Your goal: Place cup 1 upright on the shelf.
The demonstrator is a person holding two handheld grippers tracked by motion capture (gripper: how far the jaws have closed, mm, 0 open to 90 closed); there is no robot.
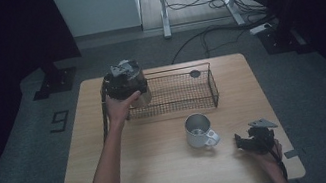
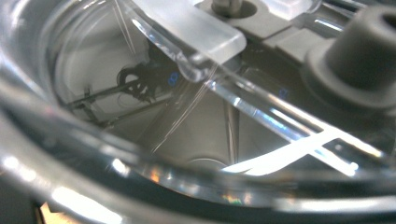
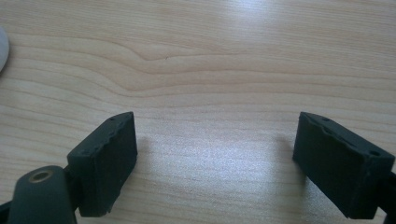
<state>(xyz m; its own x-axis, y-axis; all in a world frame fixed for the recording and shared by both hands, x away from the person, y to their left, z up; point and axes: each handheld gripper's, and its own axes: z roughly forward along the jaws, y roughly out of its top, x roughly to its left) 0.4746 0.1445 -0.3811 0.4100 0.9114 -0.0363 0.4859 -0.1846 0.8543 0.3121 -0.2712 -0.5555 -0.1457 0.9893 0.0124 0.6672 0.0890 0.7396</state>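
Observation:
My left gripper (image 1: 125,82) is held up over the left end of the black wire basket (image 1: 187,98), shut on the rim of a clear cup-like container (image 1: 140,89). Seen from the left gripper, the container's clear wall (image 2: 140,154) is very close, a frosted lid piece (image 2: 187,28) lies across its top, and my own jaws are hidden. A metal mug (image 1: 197,130) stands upright mid-table, its handle towards the front right. Low at the front right of the table, my right gripper (image 1: 239,143) (image 3: 217,158) is open, with bare wood between its pads.
A small black round object (image 1: 195,73) lies in the basket's far right part. The wooden table (image 1: 165,172) has free room at the front left. A pale curved edge (image 3: 2,46) shows at the left of the right gripper view. Cables lie on the floor beyond the table.

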